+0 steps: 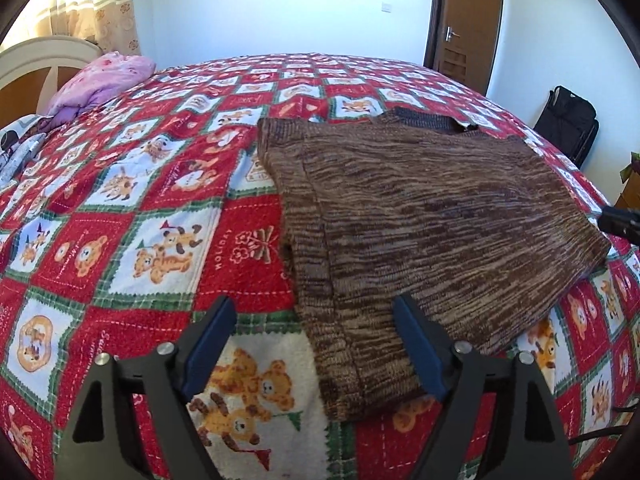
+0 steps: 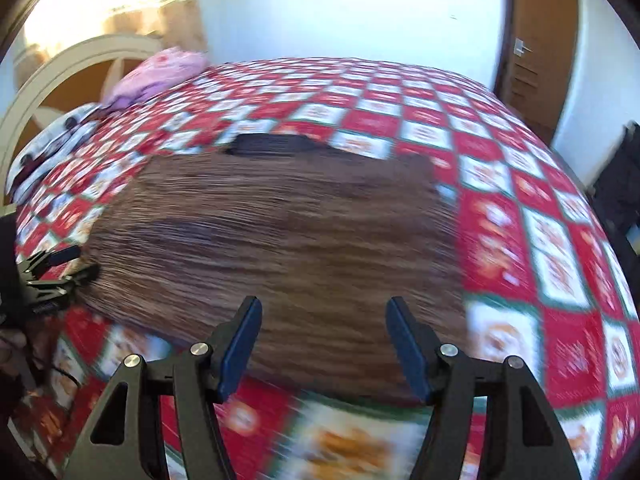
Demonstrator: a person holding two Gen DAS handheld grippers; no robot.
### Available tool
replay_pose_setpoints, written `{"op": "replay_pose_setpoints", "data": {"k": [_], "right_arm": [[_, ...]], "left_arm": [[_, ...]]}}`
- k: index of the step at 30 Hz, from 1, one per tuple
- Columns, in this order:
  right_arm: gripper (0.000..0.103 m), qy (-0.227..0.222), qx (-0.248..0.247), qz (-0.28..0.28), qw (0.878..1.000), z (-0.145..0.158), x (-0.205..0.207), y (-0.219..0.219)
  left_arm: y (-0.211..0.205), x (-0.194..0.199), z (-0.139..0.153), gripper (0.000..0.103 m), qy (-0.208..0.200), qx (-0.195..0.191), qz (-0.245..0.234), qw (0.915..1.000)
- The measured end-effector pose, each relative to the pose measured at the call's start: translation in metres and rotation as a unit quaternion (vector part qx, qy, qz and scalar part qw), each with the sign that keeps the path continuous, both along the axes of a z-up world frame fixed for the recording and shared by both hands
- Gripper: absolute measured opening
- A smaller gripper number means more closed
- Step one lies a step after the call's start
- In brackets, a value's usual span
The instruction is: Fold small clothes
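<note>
A: The left tool [image 1: 314, 344] is held open over the near-left corner of the sweater [image 1: 420, 216], which lies flat on the bed [image 1: 120, 200].

B: The right tool [image 2: 322, 344] is spread too, empty. Only the top layer might be pinched, and the fold dragged crooked.
</note>
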State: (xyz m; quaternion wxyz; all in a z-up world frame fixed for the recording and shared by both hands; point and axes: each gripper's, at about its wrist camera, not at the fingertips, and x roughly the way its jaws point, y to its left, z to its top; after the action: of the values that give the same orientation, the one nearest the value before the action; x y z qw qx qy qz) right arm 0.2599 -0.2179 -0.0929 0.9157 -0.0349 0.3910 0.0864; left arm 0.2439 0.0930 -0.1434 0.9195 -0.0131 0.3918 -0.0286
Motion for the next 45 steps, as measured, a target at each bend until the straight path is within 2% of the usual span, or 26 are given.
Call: {"op": "replay_pose_setpoints", "data": {"k": [4, 7, 9, 12, 21, 25, 30, 33, 37, 43, 45], "right_arm": [[0.066, 0.007, -0.016, 0.033, 0.999, -0.021, 0.022, 0.056], [0.066, 0.021, -0.041, 0.029, 0.999, -0.041, 0.019, 0.079], [0.065, 0.01, -0.042, 0.016, 0.999, -0.047, 0.015, 0.08], [0.065, 0.02, -0.025, 0.014, 0.999, -0.049, 0.008, 0.071], [0.066, 0.026, -0.034, 0.025, 0.999, -0.05, -0.001, 0.07], [0.066, 0.018, -0.041, 0.025, 0.999, -0.045, -0.004, 0.074], [0.066, -0.008, -0.066, 0.061, 0.996, -0.041, -0.019, 0.093], [0.066, -0.026, -0.086, 0.085, 0.992, -0.036, -0.028, 0.108], [0.066, -0.045, -0.106, 0.139, 0.984, -0.029, -0.044, 0.137], [0.066, -0.085, -0.172, 0.237, 0.952, -0.039, -0.065, 0.203], [0.066, -0.088, -0.177, 0.25, 0.948, -0.042, -0.064, 0.216]], "left_arm": [[0.003, 0.001, -0.001, 0.089, 0.002, -0.008, 0.003, 1.0], [0.007, 0.002, -0.003, 0.091, 0.005, -0.021, 0.005, 0.9997], [0.008, 0.001, -0.003, 0.091, 0.005, -0.024, 0.004, 0.9997], [0.007, 0.0, -0.003, 0.091, 0.003, -0.025, -0.001, 0.9997], [0.011, -0.01, 0.004, 0.091, 0.002, -0.02, -0.012, 0.9997], [0.029, -0.027, 0.014, 0.091, -0.01, -0.024, -0.015, 0.9996], [0.068, -0.037, 0.026, 0.091, -0.018, -0.018, 0.012, 0.9996], [0.092, -0.037, 0.032, 0.091, -0.021, -0.019, 0.036, 0.9989], [0.114, -0.038, 0.034, 0.091, -0.02, -0.046, 0.055, 0.9972], [0.127, -0.039, 0.034, 0.091, -0.019, -0.069, 0.058, 0.9958], [0.13, -0.039, 0.034, 0.091, -0.018, -0.07, 0.057, 0.9957]]}}
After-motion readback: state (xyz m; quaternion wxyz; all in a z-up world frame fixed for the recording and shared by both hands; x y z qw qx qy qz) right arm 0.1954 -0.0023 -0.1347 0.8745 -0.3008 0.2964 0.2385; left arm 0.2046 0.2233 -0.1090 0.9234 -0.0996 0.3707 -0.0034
